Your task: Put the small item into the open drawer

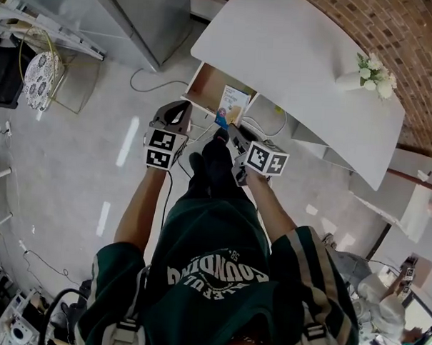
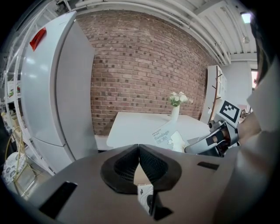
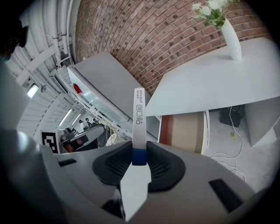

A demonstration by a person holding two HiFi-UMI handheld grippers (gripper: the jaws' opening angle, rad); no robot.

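Carry step. Right gripper (image 3: 139,162) was clamped on the bandage box (image 3: 138,122), edge-on. Left gripper (image 2: 139,153) had jaws together, nothing held. Next: lower the box into the drawer (image 3: 183,131) and let go.

Head view: bright, even indoor light. I noted long glare streaks on the pale floor (image 1: 80,169), and the white table (image 1: 299,57) ran close to washed out, with soft shadow only beneath its edge. Both gripper views: heavy fisheye, dark vignette in the corners, brick wall (image 2: 144,65) bowed. A ceiling lamp (image 2: 246,16) flared at top right of the left gripper view. The right hand-held gripper (image 3: 139,151) looked soft, being close to the lens, but print on the bandage box (image 3: 139,113) read clearly.
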